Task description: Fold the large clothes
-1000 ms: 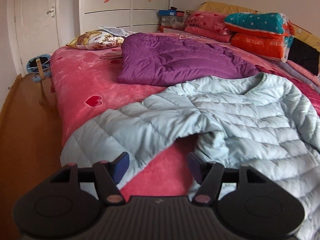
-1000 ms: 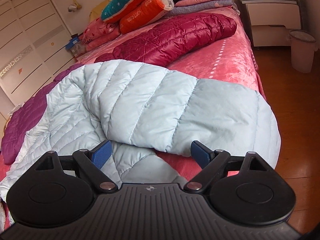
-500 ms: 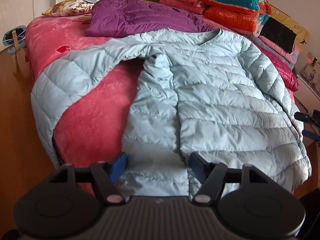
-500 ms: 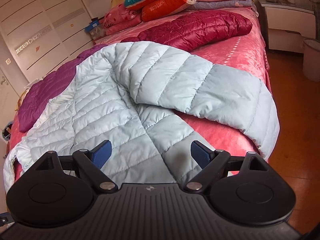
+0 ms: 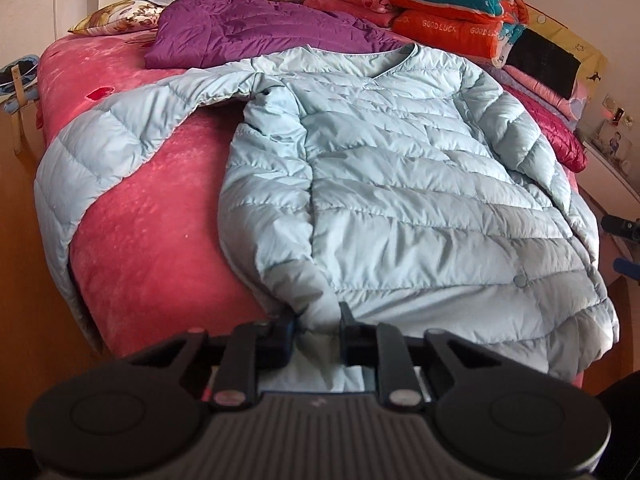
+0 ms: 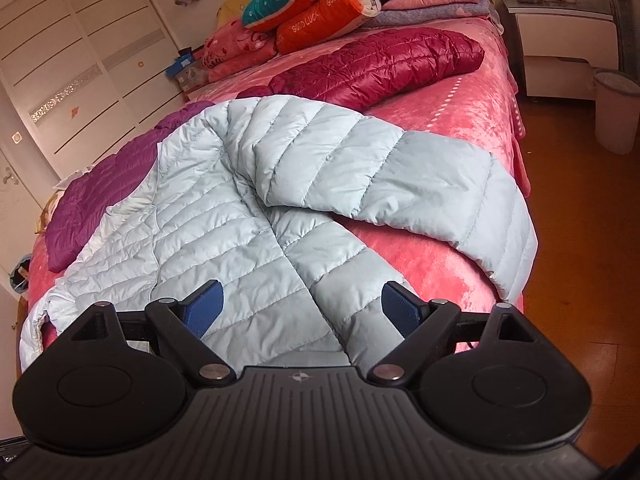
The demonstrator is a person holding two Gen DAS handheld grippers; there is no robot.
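The pale blue puffer jacket (image 5: 400,184) lies front-up across the pink bed (image 5: 160,232), its collar towards the purple quilted coat (image 5: 248,36) and its hem at the near edge of the bed. One sleeve runs from the jacket's shoulder out over the bed's side and hangs down; the other, seen in the right wrist view, arcs away from the jacket's body and droops over the opposite edge (image 6: 460,184).

The main risk, as I judge it, is a thin bite: the left tongs (image 5: 316,336) pinch only a small bunched fold of the hem near the front opening, and slick, puffy fabric can slide out once it is lifted. If only the top layer is caught, the front panel may peel open instead of the whole body folding. The dangling sleeves could also drag and pull the jacket askew or off the bed.

The left tongs have just been closing and now stand narrow, pressed on that fold of hem. The right tongs (image 6: 302,310) are spread wide, hovering over the jacket's hem corner nearest them, with fabric seen between the blue pads (image 6: 204,306) but nothing gripped.
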